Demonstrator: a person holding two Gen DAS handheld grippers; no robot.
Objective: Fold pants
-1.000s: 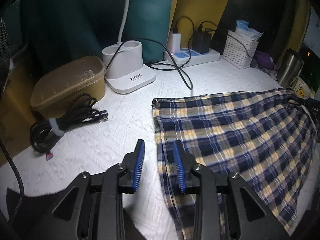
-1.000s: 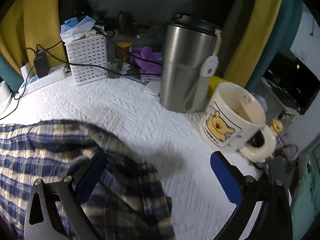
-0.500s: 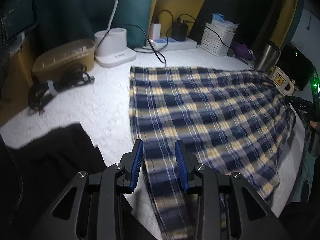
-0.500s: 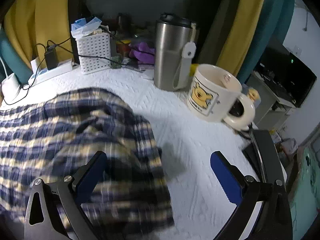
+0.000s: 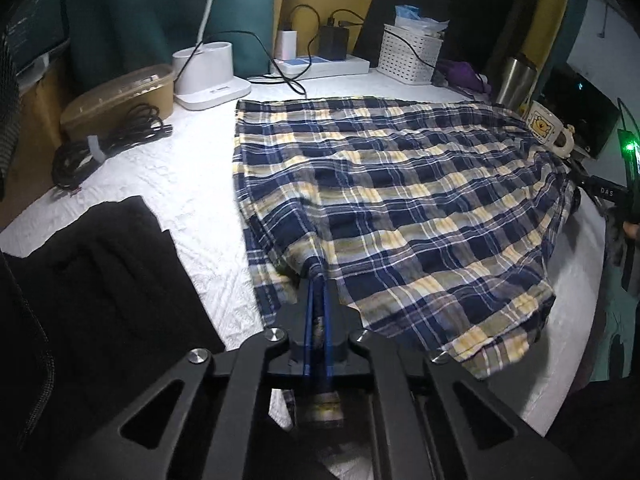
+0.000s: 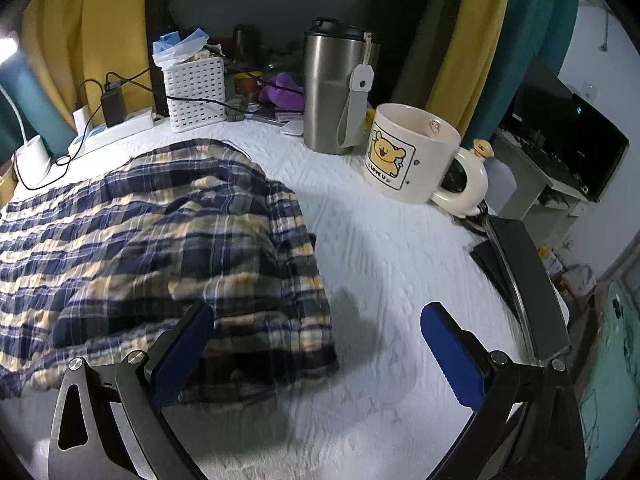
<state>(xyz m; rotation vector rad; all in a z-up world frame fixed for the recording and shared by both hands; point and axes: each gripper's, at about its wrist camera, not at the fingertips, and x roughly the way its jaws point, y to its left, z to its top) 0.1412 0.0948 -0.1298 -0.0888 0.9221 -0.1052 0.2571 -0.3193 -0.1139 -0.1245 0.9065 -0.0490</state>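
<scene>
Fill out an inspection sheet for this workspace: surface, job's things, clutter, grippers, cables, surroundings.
Surface: white textured table cover, lit at the far left.
Job's things: plaid pants spread flat; near edge lifted.
Clutter: steel tumbler, bear mug, white basket, brown lidded box, lamp base, black cloth.
Grippers: left hand-held gripper shut on the pants' near edge; right hand-held gripper open, one finger over the pants, gripping nothing.
Cables: coiled black cable beside the box; power strip with two chargers plugged in.
Surroundings: yellow and teal curtains; dark screen at right.
</scene>
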